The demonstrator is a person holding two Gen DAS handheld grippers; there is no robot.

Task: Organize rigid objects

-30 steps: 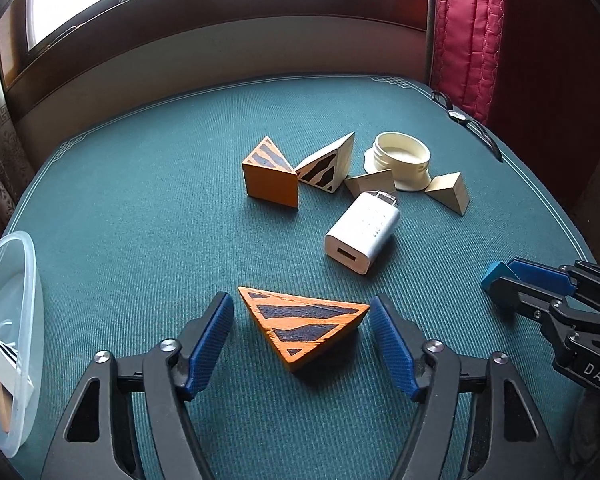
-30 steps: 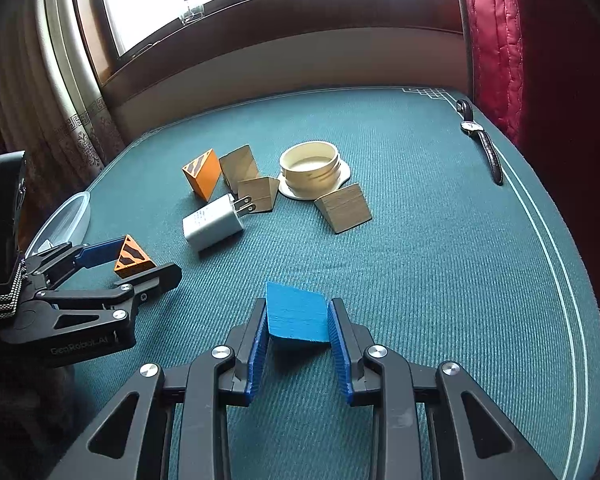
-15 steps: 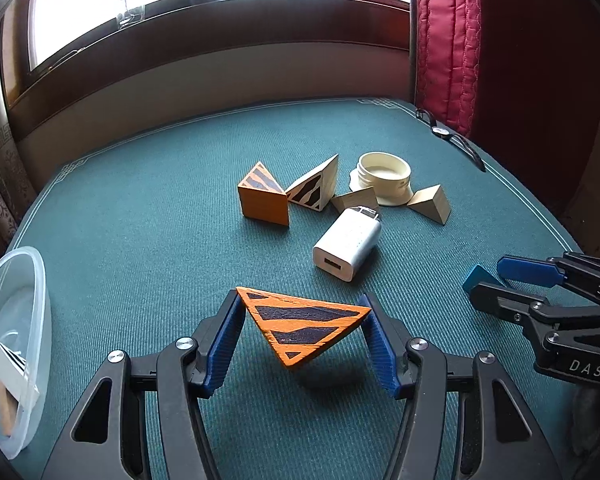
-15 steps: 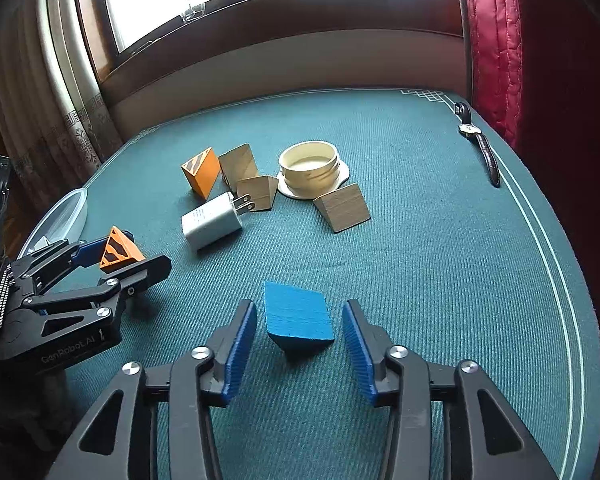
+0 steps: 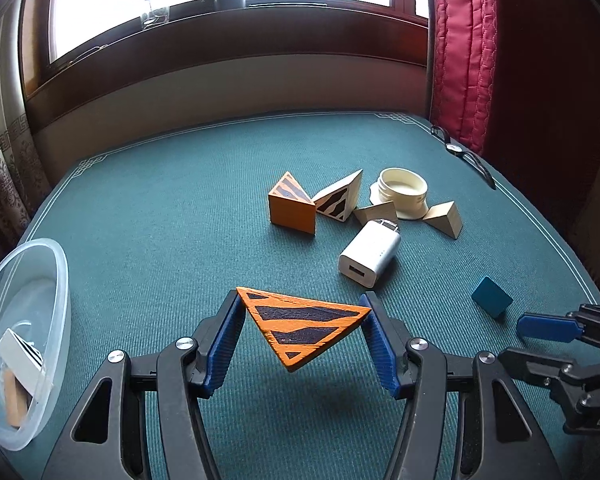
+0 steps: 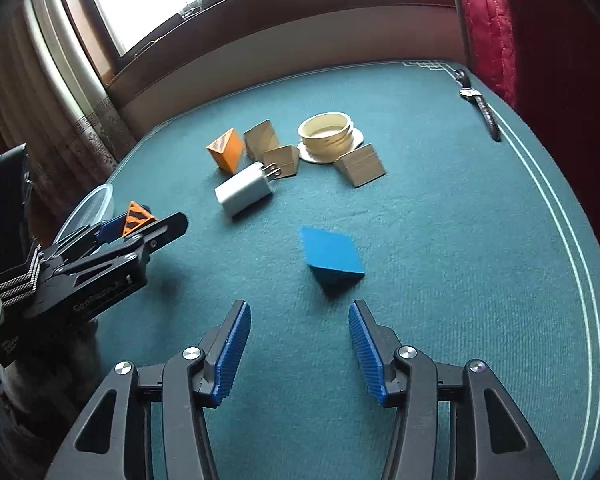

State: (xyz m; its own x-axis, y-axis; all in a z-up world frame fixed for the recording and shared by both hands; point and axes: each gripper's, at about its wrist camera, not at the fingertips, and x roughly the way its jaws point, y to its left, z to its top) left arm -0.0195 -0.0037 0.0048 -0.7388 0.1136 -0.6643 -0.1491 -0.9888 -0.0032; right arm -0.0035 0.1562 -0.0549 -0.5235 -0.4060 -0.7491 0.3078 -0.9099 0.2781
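Wedge [image 5: 306, 326]: orange with black stripes, we hold it lifted above the green table [image 5: 180, 220].
Left gripper [image 5: 304, 340]: our fingers clamp its two corners.
Blue block [image 6: 332, 258]: it rests on the table ahead of our right gripper [image 6: 298, 346].
Right gripper: fingers apart, nothing between.
Clear bowl [image 5: 60, 264]: at left.

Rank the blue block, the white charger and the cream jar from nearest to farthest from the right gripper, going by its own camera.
From the right gripper:
1. Blue block, just ahead of the open fingers.
2. White charger, farther on, to the left.
3. Cream jar, farthest, toward the window.
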